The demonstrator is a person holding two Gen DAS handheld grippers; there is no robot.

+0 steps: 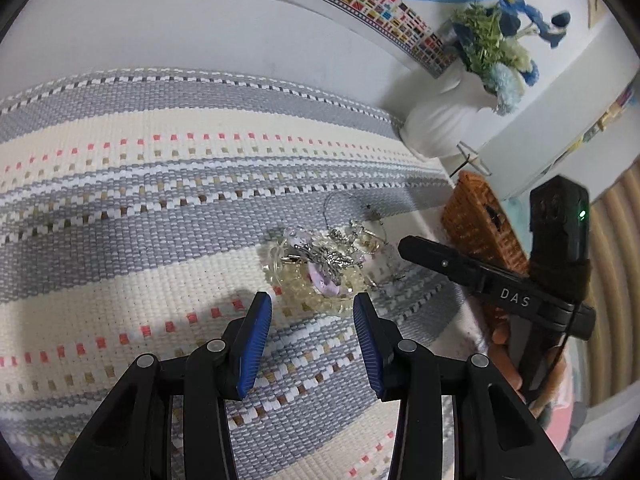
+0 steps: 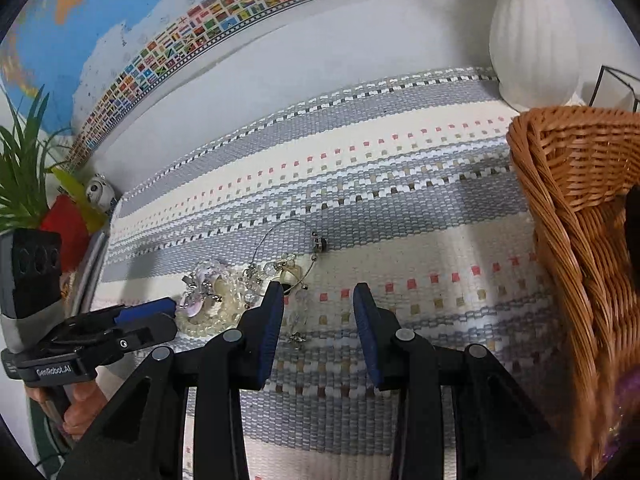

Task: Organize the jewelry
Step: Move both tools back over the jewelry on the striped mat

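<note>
Step in hand: approach to the jewelry pile; nothing is picked up yet, by my reading.
Jewelry pile (image 1: pixel 320 268): a tangle lying on the woven striped mat (image 1: pixel 140 208), just right of centre in the left wrist view, lower left of centre in the right wrist view (image 2: pixel 224 296).
Pile contents: a pale yellow bead bracelet (image 1: pixel 316 292), a lilac flat piece (image 1: pixel 326 282), small silver charms, and a thin wire necklace with a dark clasp (image 2: pixel 320 243) looping toward the upper side.
Left gripper (image 1: pixel 313 340): fingers released and apart, nothing between them, tips poised just short of the bead bracelet; bare mat shows in the gap.
Right gripper (image 2: pixel 320 332): fingers released and apart, only mat and a small clear piece showing between them; its left finger (image 2: pixel 272 320) overlaps the pile's right edge in the picture, contact not certain.
Wicker basket (image 2: pixel 576 184): right edge of the right wrist view, well apart from the pile; probably the place for sorted pieces.
White ribbed vase (image 2: pixel 532 40): upper right, behind the basket.
Next move calls for: singling out one piece from the tangle, likely the bracelet or the wire necklace, with the fingers straddling it low against the mat before clenching.
Care needed: the pieces interlock, so lifting one may drag others along.
</note>
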